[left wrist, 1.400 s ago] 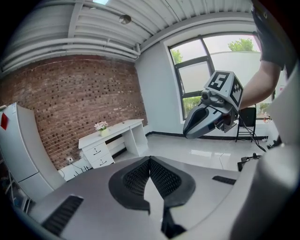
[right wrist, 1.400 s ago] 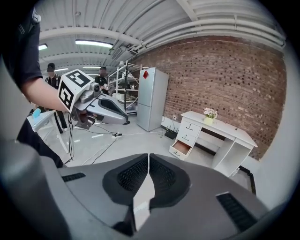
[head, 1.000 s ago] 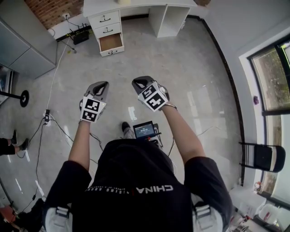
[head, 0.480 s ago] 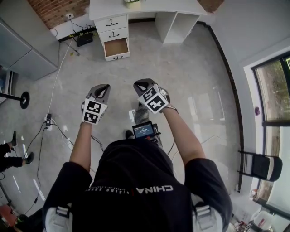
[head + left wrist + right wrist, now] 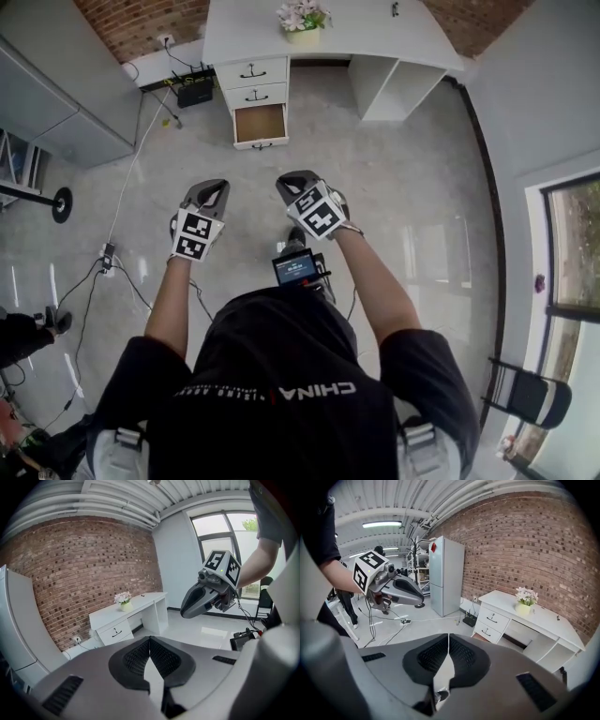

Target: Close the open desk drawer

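Jaws closed and empty on your left gripper (image 5: 210, 190) and right gripper (image 5: 294, 179). The open bottom drawer (image 5: 260, 124) of the white desk, upper centre, has drawn nearer but is still well apart; keep walking.

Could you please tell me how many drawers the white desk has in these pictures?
3, stacked at the white wooden desk's left end in the head view: the top drawer, shut; the middle drawer, shut; the bottom drawer, pulled open. None seems hidden.

Bright even daylight from window (image 5: 577, 244) right of desk (image 5: 347, 33); soft glare on floor (image 5: 422, 187) below desk; sharp focus; fisheye bending, dark corners.
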`<state>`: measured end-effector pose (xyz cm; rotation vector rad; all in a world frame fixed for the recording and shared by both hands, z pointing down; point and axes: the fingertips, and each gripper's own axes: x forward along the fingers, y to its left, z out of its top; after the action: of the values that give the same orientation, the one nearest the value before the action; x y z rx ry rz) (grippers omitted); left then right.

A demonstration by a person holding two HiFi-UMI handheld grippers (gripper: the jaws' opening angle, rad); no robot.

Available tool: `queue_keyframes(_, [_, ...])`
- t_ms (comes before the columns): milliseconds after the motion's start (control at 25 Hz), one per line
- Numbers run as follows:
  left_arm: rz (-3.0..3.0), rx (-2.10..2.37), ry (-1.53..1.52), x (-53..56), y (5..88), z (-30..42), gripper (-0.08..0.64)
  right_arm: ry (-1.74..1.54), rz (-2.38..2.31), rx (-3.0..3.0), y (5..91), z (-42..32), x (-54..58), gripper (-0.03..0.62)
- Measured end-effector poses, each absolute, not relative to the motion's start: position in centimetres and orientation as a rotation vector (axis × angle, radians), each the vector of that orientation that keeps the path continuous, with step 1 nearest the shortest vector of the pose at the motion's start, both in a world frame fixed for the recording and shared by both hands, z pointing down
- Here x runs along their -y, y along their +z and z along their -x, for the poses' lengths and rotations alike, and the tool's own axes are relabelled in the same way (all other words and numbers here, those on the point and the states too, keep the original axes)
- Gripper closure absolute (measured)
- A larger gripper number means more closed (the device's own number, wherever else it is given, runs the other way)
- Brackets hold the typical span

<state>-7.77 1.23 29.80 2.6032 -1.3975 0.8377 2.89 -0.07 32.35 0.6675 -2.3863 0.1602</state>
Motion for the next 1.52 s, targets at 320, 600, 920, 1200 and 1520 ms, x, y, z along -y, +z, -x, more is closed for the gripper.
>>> queue_keyframes(320, [-2.572, 1.499, 0.847, 11.6, 27.7, 6.9, 0.548, 0.113, -0.622, 2.425, 30.1, -3.9, 13.8, 0.577])
queue_keyframes(600, [-2.558, 1.525, 0.843, 18.1, 26.9, 6.2, 0.548, 0.066, -0.554, 2.426, 29.4, -3.7, 20.1, 0.577])
queue_keyframes(920, [-2.588, 1.443, 0.886, 20.6, 28.3, 7.9, 0.548, 0.064, -0.611, 2.433, 29.7, -1.3, 22.5, 0.577])
queue_keyframes(1200, [-2.640, 1.367, 0.860, 22.0, 27.5, 10.0, 0.548, 0.081, -0.676, 2.422, 28.8, 1.4, 23.0, 0.577])
queue_keyframes(1520, [-2.673, 1.319, 0.849, 22.2, 27.5, 10.7, 0.548, 0.095, -0.769, 2.408, 28.4, 2.0, 23.4, 0.577])
